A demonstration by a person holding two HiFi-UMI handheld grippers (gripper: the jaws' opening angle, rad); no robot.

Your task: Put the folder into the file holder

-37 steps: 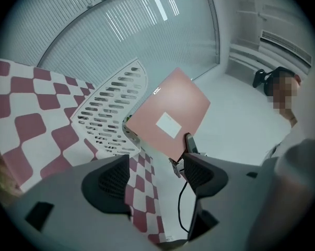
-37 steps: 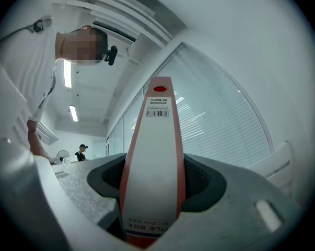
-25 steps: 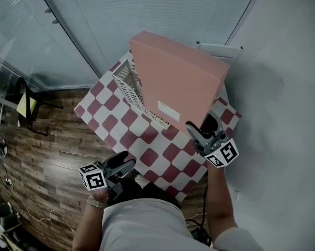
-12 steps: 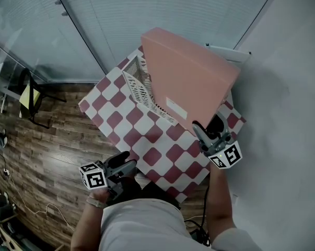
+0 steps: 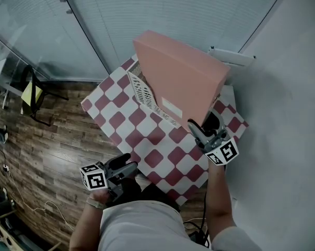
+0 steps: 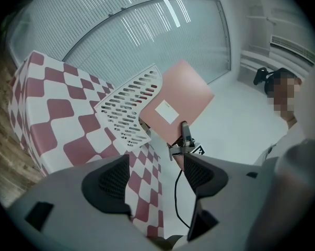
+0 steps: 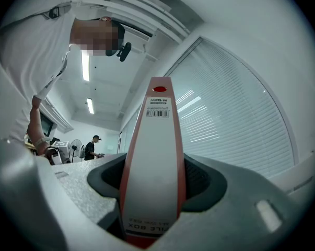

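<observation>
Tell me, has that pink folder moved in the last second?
Yes, a little. Against the white file holder, the pink folder in the right gripper has shifted left in the head view, covering more of it.

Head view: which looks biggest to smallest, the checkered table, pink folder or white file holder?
1. checkered table
2. pink folder, raised nearer the camera
3. white file holder, partly hidden by the folder

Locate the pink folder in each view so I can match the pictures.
Head view: pink folder, upper centre, right of the white file holder.
Left gripper view: centre, again right of the file holder.
Right gripper view: centre, its white spine clamped in the right gripper.
Shared landmark: window blinds.
</observation>
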